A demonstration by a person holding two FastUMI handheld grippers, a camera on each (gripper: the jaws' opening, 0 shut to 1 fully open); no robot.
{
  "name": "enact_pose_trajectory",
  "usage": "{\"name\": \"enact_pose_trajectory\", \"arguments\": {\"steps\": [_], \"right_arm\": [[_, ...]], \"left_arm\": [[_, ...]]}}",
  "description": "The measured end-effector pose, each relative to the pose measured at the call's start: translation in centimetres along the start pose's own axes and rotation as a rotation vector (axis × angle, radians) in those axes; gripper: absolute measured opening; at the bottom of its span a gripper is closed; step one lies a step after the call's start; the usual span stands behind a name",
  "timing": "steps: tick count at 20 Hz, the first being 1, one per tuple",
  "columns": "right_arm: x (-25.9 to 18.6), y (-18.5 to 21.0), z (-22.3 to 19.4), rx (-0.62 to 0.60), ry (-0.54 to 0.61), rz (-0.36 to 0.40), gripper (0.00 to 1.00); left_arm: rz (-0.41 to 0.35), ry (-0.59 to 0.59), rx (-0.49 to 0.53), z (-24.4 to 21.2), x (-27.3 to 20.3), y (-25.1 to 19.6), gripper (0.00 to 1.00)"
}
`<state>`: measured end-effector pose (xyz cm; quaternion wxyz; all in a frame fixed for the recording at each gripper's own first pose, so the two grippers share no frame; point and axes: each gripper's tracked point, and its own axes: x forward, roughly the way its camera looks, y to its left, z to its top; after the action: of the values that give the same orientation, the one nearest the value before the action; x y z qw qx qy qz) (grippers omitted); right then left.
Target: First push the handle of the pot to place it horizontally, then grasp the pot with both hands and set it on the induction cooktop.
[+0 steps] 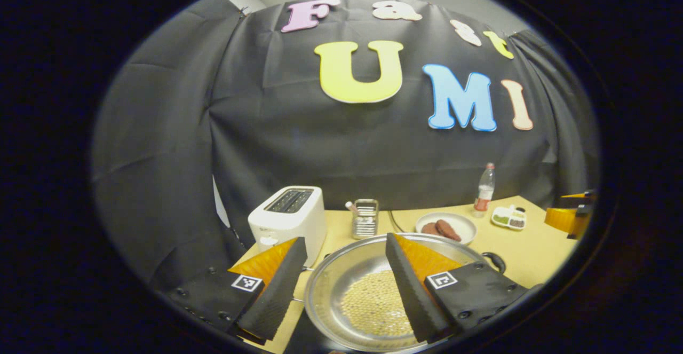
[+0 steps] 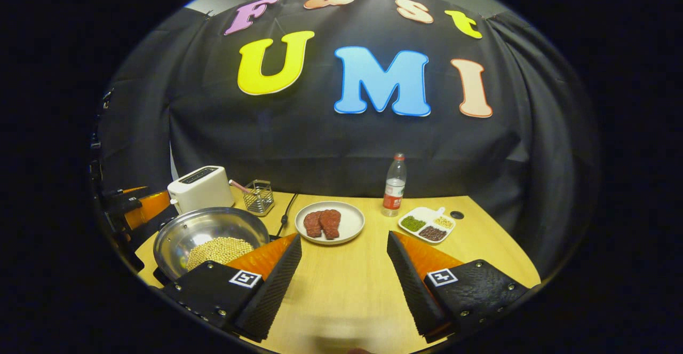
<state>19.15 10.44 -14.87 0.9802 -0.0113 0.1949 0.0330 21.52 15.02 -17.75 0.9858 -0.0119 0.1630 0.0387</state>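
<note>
Above the table (image 2: 341, 290), both claws gape empty; the pot (image 2: 211, 239) sits upright, handle direction unclear.

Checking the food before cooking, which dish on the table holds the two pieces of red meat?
The round white plate in the middle; the divided white tray beside the bottle holds small grains instead.

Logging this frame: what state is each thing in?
pot: upright, holding beans, ungrasped
left gripper: jaws open over the pot
right gripper: jaws open, nothing held
toaster: slots empty
plate: holds two meat pieces
bottle: upright, capped
</note>
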Motion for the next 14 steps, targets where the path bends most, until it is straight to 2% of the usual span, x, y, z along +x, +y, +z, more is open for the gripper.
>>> {"name": "enact_pose_trajectory", "arguments": {"steps": [3, 4, 5, 6, 8, 9, 14], "right_arm": [[-2.5, -3.4, 1.4, 0.012, -0.05, -0.004, 0.97], [-3.5, -4.6, 1.7, 0.017, -0.066, -0.005, 0.97], [-4.4, -5.7, 2.0, 0.023, -0.079, -0.005, 0.97], [-5.3, -6.7, 2.4, 0.029, -0.095, -0.006, 0.97], [-7.2, -8.6, 3.1, 0.041, -0.125, -0.003, 0.97], [-8.1, -9.5, 3.4, 0.044, -0.142, -0.001, 0.97], [-13.0, -12.4, 4.4, 0.047, -0.211, 0.036, 0.97]], "left_arm": [[-0.02, -0.065, -0.015, 2.9, -3.2, -4.3, 0.92], [-0.023, -0.085, -0.011, 3.6, -4.1, -5.6, 0.96], [-0.027, -0.103, -0.004, 4.3, -5.2, -6.9, 0.92], [-0.031, -0.119, 0.001, 5.0, -6.2, -8.2, 1.0], [-0.04, -0.142, 0.006, 6.0, -8.3, -10.8, 0.92], [-0.044, -0.153, 0.005, 6.5, -9.4, -11.9, 0.96], [-0.046, -0.212, 0.016, 8.6, -14.7, -16.3, 0.93]]}}
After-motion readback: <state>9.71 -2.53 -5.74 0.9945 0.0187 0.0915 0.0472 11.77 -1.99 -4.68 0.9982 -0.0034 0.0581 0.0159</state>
